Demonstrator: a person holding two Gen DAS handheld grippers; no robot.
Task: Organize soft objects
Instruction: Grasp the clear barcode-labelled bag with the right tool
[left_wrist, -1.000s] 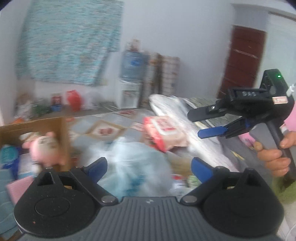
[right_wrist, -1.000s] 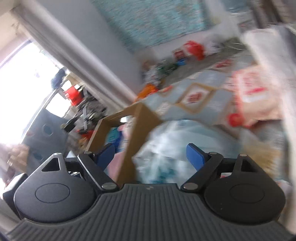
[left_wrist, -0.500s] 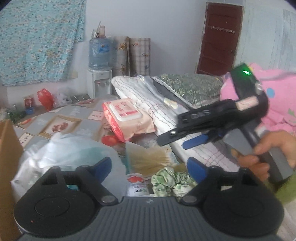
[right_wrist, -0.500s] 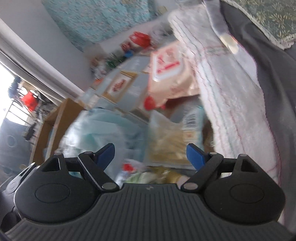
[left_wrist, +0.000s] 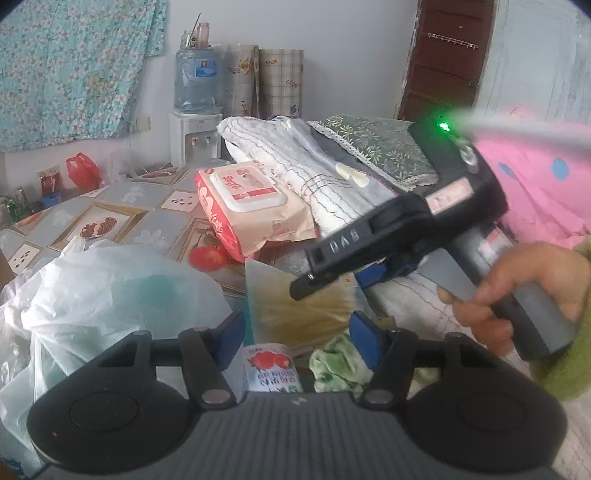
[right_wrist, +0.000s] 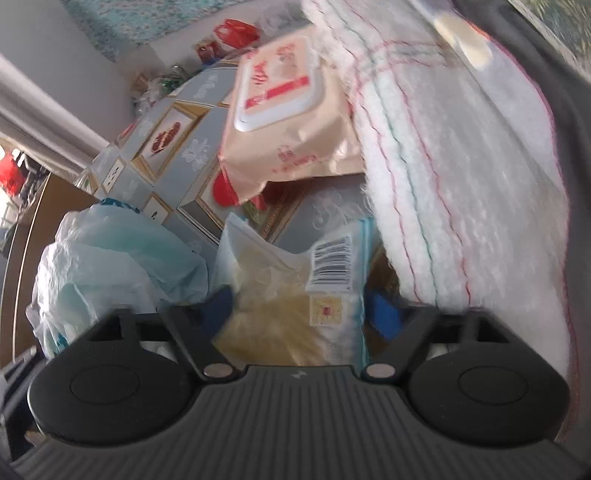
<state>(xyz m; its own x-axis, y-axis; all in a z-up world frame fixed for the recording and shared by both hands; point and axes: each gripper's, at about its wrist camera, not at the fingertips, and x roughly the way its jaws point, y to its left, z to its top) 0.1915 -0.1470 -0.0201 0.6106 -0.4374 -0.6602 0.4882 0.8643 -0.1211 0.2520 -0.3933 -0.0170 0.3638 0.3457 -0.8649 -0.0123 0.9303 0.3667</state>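
The left gripper (left_wrist: 297, 338) hangs with its blue-padded fingers spread wide and nothing between them, above a small pack with a red picture on it (left_wrist: 271, 367) and a crumpled green-and-white cloth (left_wrist: 338, 363). The right gripper (right_wrist: 299, 306) is also spread apart, its blurred blue pads on either side of a clear noodle bag (right_wrist: 295, 295) with a barcode label; the pictures do not settle whether the pads touch it. Seen from the left wrist, the right gripper (left_wrist: 332, 284) points down and to the left over that same bag (left_wrist: 295, 314), gripped at the handle by the right hand (left_wrist: 517, 288). A white plastic bag (left_wrist: 96, 295) with something teal inside bulges just left of the noodles. Beyond them a pink pack of wet wipes (left_wrist: 251, 206) leans tilted against a folded white towel with thin stripes (left_wrist: 306, 173), one end propped up above a red object (left_wrist: 207, 256). A patterned tablecloth (left_wrist: 122, 218) covers the surface underneath. Against the far wall stands a water dispenser (left_wrist: 194, 110).
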